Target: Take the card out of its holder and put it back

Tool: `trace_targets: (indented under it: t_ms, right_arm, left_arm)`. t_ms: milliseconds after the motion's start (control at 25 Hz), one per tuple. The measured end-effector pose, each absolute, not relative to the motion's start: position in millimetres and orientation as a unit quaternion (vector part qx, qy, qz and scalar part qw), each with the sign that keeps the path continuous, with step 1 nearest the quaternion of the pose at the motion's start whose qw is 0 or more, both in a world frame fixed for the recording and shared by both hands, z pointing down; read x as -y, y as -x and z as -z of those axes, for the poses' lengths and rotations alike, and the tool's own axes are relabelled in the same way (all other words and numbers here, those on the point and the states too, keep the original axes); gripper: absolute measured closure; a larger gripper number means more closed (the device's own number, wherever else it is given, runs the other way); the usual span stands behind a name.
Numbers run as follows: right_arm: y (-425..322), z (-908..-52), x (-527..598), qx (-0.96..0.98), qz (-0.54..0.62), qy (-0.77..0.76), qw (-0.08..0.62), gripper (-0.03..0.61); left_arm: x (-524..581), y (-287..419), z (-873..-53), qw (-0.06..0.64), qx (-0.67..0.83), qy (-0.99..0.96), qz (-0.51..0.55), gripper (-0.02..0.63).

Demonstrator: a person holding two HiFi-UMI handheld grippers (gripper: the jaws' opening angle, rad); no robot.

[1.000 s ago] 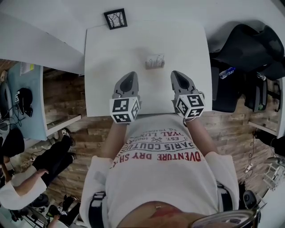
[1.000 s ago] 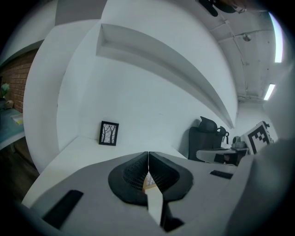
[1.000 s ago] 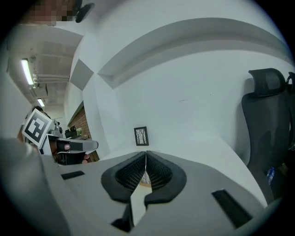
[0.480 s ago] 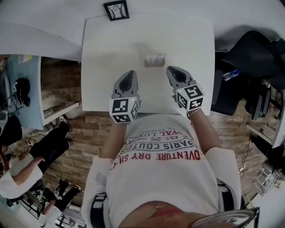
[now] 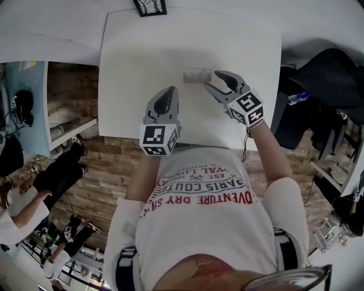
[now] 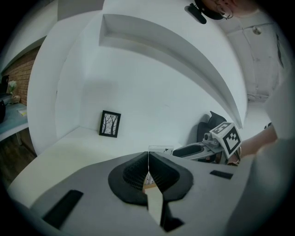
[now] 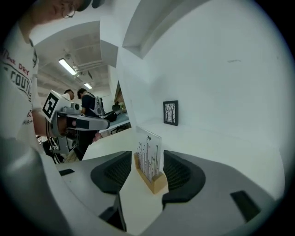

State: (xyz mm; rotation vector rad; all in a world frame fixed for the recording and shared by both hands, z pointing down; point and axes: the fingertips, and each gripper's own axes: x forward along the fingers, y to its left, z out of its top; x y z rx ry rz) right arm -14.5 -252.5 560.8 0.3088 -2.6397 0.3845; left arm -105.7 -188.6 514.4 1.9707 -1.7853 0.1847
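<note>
A clear printed card [image 7: 149,153] stands upright in a low wooden holder [image 7: 156,183] near the middle of the white table [image 5: 136,51]. In the head view the card and holder [image 5: 196,75] sit just left of my right gripper [image 5: 216,80]. The right gripper's [image 7: 147,174] jaws have just been opening and stand on either side of the card and holder, with gaps to both pads. My left gripper [image 5: 162,104] hovers nearer the table's front edge, pointing at the card [image 6: 161,150], and its jaws [image 6: 148,171] are shut with nothing between them.
A small black-framed picture [image 5: 151,6] leans at the table's far edge against the white wall. A black chair with bags [image 5: 321,71] and a bottle [image 5: 297,98] stand to the right. People and desks are at the left, over a brick-patterned floor.
My right gripper has moved forward and left to the card holder, and its jaws have gone from shut to open around the card. The left gripper has crept forward a little.
</note>
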Motion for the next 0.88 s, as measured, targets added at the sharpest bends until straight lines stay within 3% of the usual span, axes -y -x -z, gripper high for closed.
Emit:
trace_targets:
  t_ms: [480,720,880]
  right_arm:
    - [38,-587,253,0.958,-0.08,0.04,0.274,0.373]
    - [38,-593,256,0.954,-0.064,0.051,0.288,0.502]
    - [40,-597,260,0.955,-0.085,0.044,0.282,0.517]
  left_arm:
    - [189,105,-537,0.258,0.653,-0.706,-0.09,0.589]
    - [190,101,-541,0.265,0.65,-0.706,-0.097,0.589]
    - [189,102,-547,0.27,0.647,-0.706,-0.1,0.589]
